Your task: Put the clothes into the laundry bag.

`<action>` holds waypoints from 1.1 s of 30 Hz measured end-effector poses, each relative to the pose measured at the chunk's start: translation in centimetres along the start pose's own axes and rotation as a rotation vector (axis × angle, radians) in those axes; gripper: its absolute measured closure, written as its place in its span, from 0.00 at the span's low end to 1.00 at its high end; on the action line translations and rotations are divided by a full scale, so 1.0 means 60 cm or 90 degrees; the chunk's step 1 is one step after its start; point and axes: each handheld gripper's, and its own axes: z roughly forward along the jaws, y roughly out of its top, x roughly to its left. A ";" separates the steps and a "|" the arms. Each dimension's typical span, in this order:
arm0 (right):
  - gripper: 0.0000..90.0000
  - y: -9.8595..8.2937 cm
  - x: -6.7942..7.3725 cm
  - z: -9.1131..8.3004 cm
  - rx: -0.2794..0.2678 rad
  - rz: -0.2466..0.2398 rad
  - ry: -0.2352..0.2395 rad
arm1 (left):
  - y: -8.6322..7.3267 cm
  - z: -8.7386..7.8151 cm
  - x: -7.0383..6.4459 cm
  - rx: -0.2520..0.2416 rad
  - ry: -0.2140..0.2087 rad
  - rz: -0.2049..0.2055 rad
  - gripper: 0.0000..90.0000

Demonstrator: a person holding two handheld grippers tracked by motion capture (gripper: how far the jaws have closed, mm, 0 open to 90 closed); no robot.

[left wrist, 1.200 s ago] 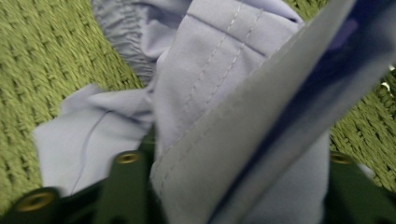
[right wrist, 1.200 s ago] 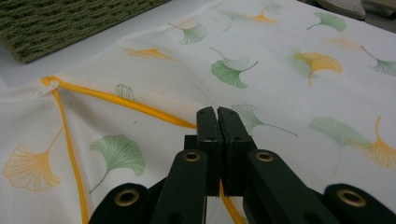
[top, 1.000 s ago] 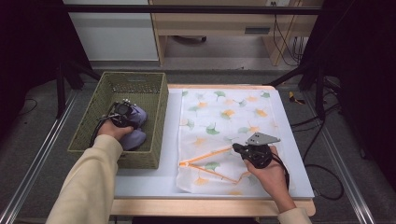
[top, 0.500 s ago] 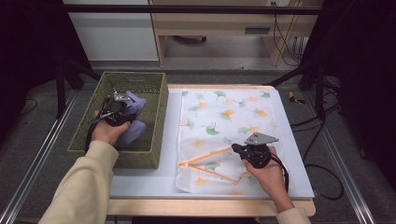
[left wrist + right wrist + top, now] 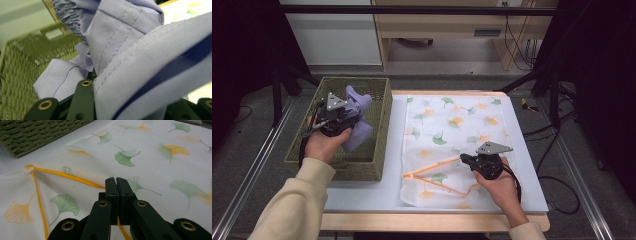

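Left gripper [image 5: 343, 116]: raised over the green woven basket [image 5: 377, 150] at the table's left side, jaws pinching a lilac garment [image 5: 358, 120]. Garment lifted clear of the basket floor, bunched and hanging from the jaws, lower folds inside the basket walls. Left gripper view: lilac garment [image 5: 130, 62] draped over and between the jaws (stitched seams and a gathered elastic edge visible), basket weave [image 5: 17, 75] behind, blurred.

Right gripper [image 5: 466, 160]: low over the near right part of the table, on the white mesh bag [image 5: 452, 125] printed with green and orange ginkgo leaves. Bag spread flat, covering most of the white table surface [image 5: 389, 185] right of the basket. Right gripper view: jaws pressed together on the orange zip edge [image 5: 75, 178] of the bag's opening, trim passing into the closed tips [image 5: 116, 182]. Opening flap lifted slightly, forming a narrow wedge with orange edges [image 5: 432, 170] meeting at a corner toward the basket.

Basket and bag: just beside each other, not touching so far as visible. Both hands [image 5: 324, 145] wrapped round the gripper handles, cream sleeves at the lower edge.
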 end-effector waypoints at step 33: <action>0.99 0.087 -0.029 -0.009 0.072 0.030 0.076 | 0.095 -0.079 -0.247 -0.164 -0.244 0.070 0.76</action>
